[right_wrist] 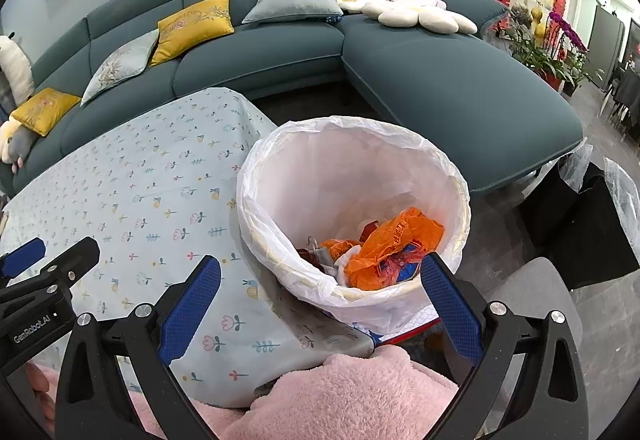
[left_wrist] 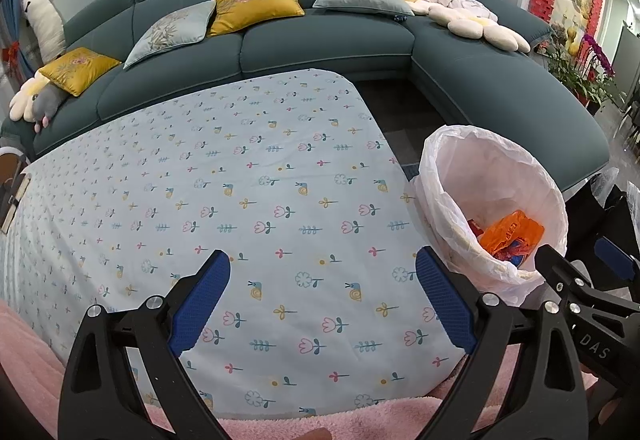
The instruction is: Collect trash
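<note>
Both your left hand-held gripper (left_wrist: 322,296) and right hand-held gripper (right_wrist: 320,306) stand wide and empty. The orange wrapper (right_wrist: 390,244) lies in the lined bin (right_wrist: 456,175) beside the worktop (left_wrist: 240,179); it looks light, crinkly, slippery, so pinch a bunched fold

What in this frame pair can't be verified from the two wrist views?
- Bottom of the trash bin: in both views the orange bag and the near rim cover what lies deeper.
- Print on the orange bag: crumpled, unreadable.
- Table near edge: left view, hidden behind the left gripper and pink fleece.
- Floor behind the bin: blocked by it.
</note>
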A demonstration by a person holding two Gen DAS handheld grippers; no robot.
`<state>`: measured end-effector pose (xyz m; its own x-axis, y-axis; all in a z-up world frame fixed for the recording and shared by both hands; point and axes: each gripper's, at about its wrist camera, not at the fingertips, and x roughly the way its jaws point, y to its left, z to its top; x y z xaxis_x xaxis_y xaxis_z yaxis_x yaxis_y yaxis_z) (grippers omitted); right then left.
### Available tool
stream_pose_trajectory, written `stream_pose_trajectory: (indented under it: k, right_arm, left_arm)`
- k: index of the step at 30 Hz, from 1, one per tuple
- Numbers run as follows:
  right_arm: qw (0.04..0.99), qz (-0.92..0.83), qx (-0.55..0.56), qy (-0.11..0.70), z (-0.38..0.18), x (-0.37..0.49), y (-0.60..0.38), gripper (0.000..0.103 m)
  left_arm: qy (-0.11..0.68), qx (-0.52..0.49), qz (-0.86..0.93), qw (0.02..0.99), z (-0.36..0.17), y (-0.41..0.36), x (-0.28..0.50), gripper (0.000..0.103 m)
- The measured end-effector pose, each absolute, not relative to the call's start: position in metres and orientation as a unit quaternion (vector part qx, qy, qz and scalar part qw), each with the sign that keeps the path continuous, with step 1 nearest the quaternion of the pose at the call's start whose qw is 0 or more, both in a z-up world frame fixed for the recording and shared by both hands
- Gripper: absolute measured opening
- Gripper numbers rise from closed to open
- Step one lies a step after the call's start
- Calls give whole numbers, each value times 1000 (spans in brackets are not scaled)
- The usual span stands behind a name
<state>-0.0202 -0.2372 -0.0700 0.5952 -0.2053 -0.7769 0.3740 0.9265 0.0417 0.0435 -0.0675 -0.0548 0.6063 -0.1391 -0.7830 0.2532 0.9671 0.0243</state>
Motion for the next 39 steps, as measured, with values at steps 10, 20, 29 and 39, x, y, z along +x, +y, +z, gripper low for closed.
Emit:
stream_pose_trajectory:
  k: [10,20,29,39]
  right_arm:
    - [885,-167,104,423,-73,-18,-239,96]
    - [885,-168,102,423,-74,-17,-238,96]
    - [885,-169,100,423,-73,-17,-239,96]
    - [887,-179,97,414,-70,-20,-240,96]
  left_arm:
    - [433,65,-108,893,-56,-67,43,90]
    - [432,66,-104,893,-59,-64,43,90]
    - [429,69,-107,894,-56,-64,42,90]
    - [421,79,-134,894,-54,-81,40,90]
